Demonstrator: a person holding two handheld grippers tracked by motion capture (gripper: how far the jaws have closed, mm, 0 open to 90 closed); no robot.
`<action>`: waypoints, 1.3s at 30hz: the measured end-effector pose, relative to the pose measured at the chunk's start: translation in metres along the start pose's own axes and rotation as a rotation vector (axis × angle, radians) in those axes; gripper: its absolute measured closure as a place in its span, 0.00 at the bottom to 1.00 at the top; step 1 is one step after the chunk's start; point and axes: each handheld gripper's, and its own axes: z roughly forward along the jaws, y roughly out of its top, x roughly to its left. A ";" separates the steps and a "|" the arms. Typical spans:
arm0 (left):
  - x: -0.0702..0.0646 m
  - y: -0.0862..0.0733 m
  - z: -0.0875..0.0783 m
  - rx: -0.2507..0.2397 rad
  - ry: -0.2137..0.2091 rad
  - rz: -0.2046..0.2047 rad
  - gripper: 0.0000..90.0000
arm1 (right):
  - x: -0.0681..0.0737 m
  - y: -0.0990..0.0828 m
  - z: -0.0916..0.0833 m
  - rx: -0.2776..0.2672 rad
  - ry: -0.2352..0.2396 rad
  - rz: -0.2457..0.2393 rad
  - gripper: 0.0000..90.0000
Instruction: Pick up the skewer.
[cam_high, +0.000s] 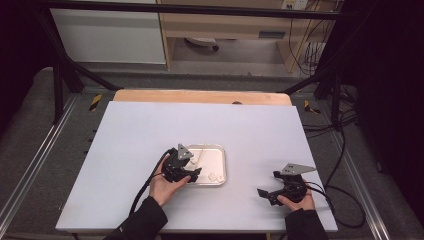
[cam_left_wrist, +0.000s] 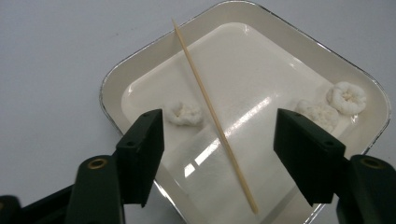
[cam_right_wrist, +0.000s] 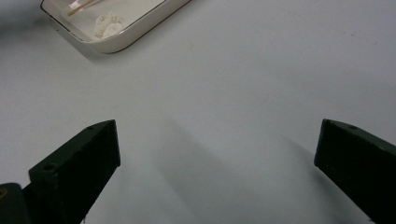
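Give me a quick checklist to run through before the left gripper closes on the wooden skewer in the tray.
1. Wooden skewer lies between the left gripper jaws: ok.
2. Pads clear of the skewer, nothing gripped yet: ok.
3. Nearest white puffed piece sits close to one jaw and may get pinched: not ok.
4. Other two white pieces lie at the tray corner, away from the skewer: ok.
5. Tray flat on the white table: ok.
6. Right gripper open, over bare table, away from the tray: ok.
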 end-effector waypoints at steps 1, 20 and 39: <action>0.000 0.000 0.001 0.001 -0.001 -0.006 0.42 | 0.000 0.000 0.000 0.001 0.000 0.000 0.01; -0.008 -0.006 0.012 0.009 0.011 -0.081 0.80 | 0.000 0.000 0.001 0.005 0.004 0.002 0.01; -0.014 -0.006 0.019 0.018 0.083 -0.128 0.92 | 0.000 0.000 0.001 0.006 0.005 0.003 0.01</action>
